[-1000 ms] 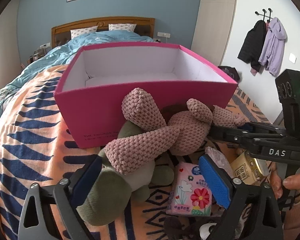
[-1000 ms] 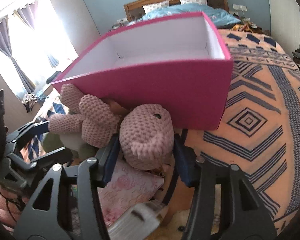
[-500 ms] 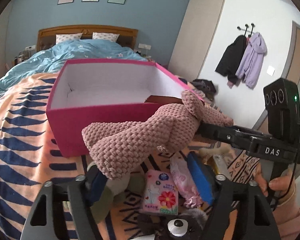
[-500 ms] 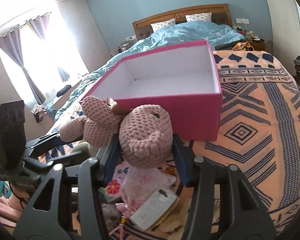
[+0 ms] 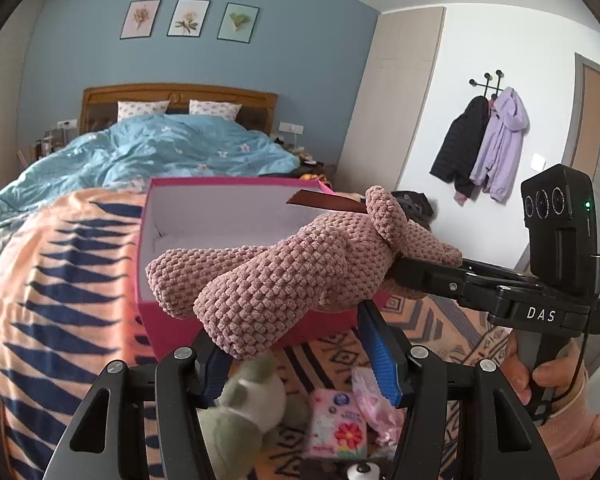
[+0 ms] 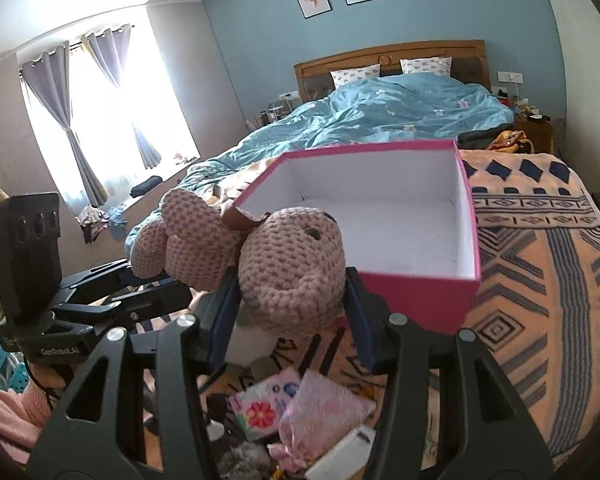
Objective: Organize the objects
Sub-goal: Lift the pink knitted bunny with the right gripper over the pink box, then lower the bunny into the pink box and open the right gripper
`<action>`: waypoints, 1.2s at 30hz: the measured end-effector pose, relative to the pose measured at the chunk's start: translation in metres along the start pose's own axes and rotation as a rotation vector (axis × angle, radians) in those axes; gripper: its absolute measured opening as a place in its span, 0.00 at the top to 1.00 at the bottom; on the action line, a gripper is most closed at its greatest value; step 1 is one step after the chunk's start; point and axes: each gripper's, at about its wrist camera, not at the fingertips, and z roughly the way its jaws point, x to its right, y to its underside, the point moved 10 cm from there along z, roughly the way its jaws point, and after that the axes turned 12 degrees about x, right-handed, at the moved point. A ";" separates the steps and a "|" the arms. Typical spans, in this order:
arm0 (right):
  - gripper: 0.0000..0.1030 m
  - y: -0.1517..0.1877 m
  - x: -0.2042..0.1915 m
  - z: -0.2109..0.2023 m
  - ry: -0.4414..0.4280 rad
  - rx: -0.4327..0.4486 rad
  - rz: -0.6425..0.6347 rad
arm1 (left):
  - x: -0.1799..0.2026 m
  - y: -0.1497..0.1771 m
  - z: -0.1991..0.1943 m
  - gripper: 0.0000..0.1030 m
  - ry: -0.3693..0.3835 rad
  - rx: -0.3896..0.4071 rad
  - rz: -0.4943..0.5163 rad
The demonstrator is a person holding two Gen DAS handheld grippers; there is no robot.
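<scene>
The pink crocheted plush rabbit [image 5: 284,280] now hangs in the air in front of the open magenta cardboard box [image 6: 420,288], lifted clear of the patterned orange-and-navy blanket [image 6: 540,280] where it lay a second ago. The right gripper [image 6: 292,300] is clamped on its round head, as before. The left gripper [image 5: 296,356] has just been closing around the legs (its left pad touches; I cannot tell whether the right blue pad does), and the green plush toy [image 5: 240,416] stayed below.
</scene>
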 end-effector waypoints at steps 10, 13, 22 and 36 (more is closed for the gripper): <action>0.49 -0.010 0.006 0.030 -0.004 -0.025 0.009 | -0.023 -0.007 0.017 0.42 -0.034 -0.014 -0.004; 0.49 -0.010 0.010 0.038 -0.004 -0.034 0.020 | -0.028 -0.008 0.024 0.42 -0.043 -0.023 -0.003; 0.49 -0.004 0.016 0.060 0.020 -0.079 0.021 | -0.044 -0.002 0.046 0.42 -0.070 -0.067 -0.004; 0.48 0.019 0.031 0.096 0.071 -0.175 0.013 | -0.062 0.010 0.064 0.42 -0.124 -0.112 -0.011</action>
